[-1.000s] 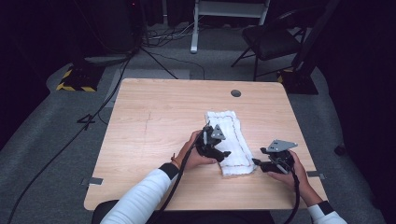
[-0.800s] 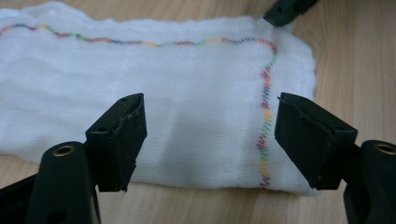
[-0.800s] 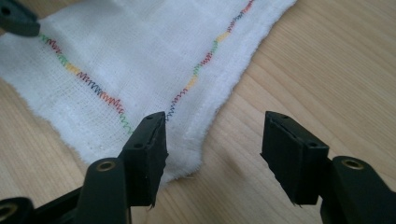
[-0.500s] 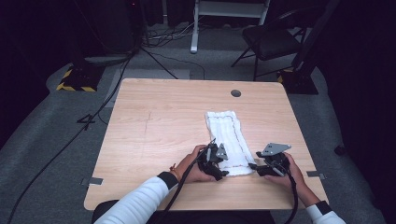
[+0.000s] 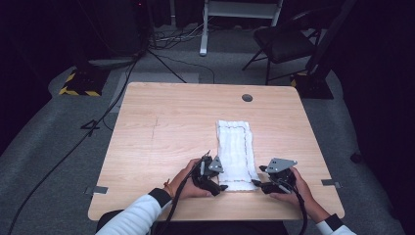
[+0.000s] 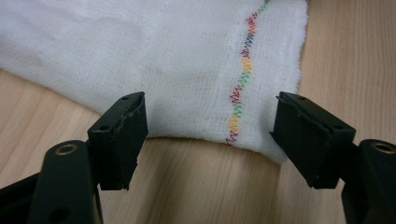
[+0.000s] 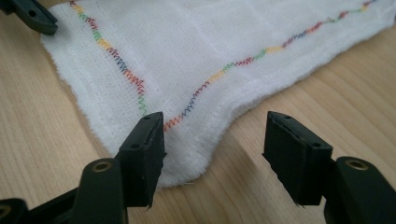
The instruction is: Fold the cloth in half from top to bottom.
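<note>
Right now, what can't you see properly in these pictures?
- Cloth, high view: its coloured stitching is too small to follow.
- Cloth, left gripper view: its far end is cut off by the top edge.
- Left gripper, high view: the hand hides part of it, so the jaw gap is unclear.
- Right gripper, its own view: whether the left jaw touches the cloth corner is unclear.

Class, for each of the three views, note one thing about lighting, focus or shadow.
High view: the wooden table is brightly lit while the surrounding floor falls into darkness. Left gripper view: the white cloth is crisp at its stitched hem, with the near black tongs slightly soft. Right gripper view: even light, with a faint shadow under the cloth's edge, and the far stitching blurs.
</note>
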{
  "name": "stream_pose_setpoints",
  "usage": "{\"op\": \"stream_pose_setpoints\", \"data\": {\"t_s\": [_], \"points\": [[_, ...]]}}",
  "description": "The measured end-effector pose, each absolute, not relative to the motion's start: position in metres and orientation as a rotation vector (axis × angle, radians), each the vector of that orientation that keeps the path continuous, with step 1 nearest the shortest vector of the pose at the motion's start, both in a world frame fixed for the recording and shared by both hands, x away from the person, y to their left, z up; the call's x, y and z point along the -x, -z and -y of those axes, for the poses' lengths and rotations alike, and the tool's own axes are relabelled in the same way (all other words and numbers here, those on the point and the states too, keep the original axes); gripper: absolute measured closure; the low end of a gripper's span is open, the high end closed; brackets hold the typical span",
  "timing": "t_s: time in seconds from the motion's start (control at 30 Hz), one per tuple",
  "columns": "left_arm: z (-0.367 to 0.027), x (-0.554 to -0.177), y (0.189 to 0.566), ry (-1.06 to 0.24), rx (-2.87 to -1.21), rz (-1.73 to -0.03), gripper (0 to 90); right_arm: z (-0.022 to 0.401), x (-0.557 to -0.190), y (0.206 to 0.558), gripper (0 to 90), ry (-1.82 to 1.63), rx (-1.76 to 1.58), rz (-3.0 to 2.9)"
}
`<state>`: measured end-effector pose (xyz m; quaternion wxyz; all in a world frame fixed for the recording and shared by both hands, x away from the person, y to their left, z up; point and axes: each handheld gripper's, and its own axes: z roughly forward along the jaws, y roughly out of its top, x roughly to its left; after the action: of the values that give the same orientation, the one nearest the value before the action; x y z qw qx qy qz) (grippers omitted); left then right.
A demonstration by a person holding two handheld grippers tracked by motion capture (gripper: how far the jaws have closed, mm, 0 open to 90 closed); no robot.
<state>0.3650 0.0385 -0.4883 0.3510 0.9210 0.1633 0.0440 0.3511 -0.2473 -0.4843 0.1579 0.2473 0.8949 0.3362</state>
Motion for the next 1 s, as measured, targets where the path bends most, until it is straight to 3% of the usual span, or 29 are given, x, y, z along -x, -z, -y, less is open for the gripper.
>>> {"op": "stream_pose_setpoints", "data": {"t_s": [0.2, 0.33, 0.5, 1.0], "points": [[-0.060, -0.377, 0.473, -0.174, -2.316, -0.507, 24.5, 0.257, -0.367, 0.464, 40.4, -1.043, -0.756, -2.476], [-0.064, -0.396, 0.467, -0.311, -2.326, -0.548, 24.8, 0.259, -0.391, 0.454, 40.8, -1.066, -0.813, -2.428], [-0.064, -0.424, 0.464, -0.379, -2.310, -0.591, 24.8, 0.257, -0.420, 0.451, 40.7, -1.062, -0.872, -2.398], [-0.036, -0.504, 0.462, -0.380, -2.217, -0.795, 24.5, 0.226, -0.498, 0.457, 43.5, -0.992, -0.954, -2.355]]}}
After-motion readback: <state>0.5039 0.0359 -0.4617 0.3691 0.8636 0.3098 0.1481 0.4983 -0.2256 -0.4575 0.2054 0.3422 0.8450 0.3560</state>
